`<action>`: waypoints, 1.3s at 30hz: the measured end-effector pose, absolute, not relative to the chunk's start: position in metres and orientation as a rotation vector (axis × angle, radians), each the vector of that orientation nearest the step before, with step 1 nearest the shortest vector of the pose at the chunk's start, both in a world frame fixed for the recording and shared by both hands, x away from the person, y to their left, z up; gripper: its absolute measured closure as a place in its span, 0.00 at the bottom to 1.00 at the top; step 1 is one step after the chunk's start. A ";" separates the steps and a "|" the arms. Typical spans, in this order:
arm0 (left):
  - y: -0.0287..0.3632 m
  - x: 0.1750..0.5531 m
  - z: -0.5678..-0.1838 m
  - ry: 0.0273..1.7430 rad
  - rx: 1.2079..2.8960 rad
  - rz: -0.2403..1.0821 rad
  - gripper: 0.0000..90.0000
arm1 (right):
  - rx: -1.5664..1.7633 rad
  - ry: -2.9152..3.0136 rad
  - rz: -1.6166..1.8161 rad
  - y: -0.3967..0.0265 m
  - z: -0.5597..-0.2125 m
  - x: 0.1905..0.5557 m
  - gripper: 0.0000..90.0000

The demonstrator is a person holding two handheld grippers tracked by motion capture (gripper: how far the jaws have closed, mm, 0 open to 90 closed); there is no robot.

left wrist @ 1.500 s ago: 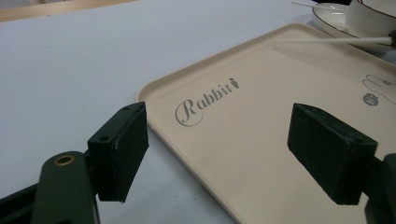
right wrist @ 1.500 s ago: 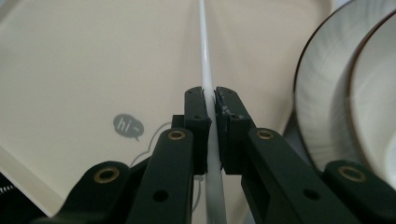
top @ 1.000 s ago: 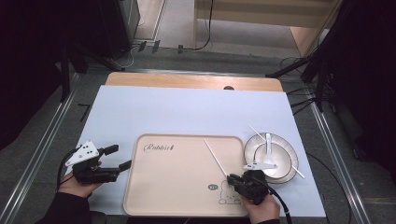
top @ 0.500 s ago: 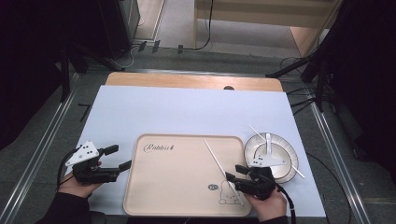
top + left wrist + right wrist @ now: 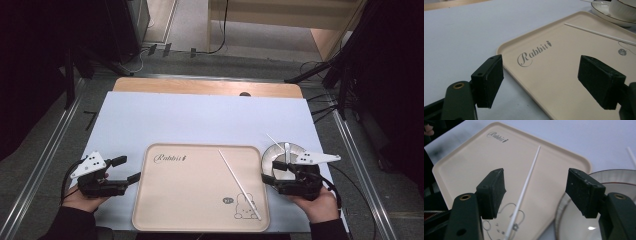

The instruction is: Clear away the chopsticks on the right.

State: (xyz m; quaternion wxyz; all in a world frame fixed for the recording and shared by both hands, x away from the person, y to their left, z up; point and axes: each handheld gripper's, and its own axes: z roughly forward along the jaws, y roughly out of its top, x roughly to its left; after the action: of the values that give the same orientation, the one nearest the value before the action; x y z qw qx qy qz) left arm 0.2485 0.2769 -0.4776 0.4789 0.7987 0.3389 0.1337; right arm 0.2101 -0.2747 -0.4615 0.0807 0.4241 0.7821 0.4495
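A beige tray point(image 5: 165, 200) printed "Rabbit" lies at the table's near middle, with a thin white stick point(image 5: 239, 184) lying diagonally on it. My left gripper point(image 5: 127, 169) stands open just off the tray's left edge, its jaws point(image 5: 544, 80) framing the tray corner point(image 5: 574, 62) with nothing between them. My right gripper point(image 5: 270, 171) is open at the tray's right edge, beside a white plate point(image 5: 274, 154). In the right gripper view the stick point(image 5: 526, 185) runs between the wide-apart pads point(image 5: 492, 192), lying loose on the tray point(image 5: 474, 165).
The white plate point(image 5: 599, 177) with a dark rim line sits right of the tray, with a white utensil point(image 5: 286, 147) on it. A second thin stick point(image 5: 272, 137) lies at its far edge. A pale blue mat point(image 5: 200, 120) covers the table beyond.
My right gripper has moved to the right, from over the tray's near right corner to its right edge beside the plate. The left gripper and the stick have stayed put.
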 end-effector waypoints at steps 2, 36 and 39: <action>0.277 0.248 -0.478 0.827 1.951 0.328 0.23 | 1.255 2.338 1.338 -0.285 -0.459 0.212 0.36; 0.278 0.247 -0.478 0.830 1.954 0.327 0.24 | 1.449 2.122 1.235 -0.407 -0.474 0.218 0.39; 0.278 0.247 -0.478 0.830 1.953 0.330 0.24 | 1.496 2.139 1.199 -0.411 -0.482 0.217 0.41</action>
State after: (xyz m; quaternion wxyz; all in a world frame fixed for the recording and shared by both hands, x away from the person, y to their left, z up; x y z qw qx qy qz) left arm 0.2471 0.2778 -0.4781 0.4771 0.7993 0.3396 0.1349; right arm 0.2169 -0.4112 -0.4820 0.1342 0.5162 0.7378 0.4137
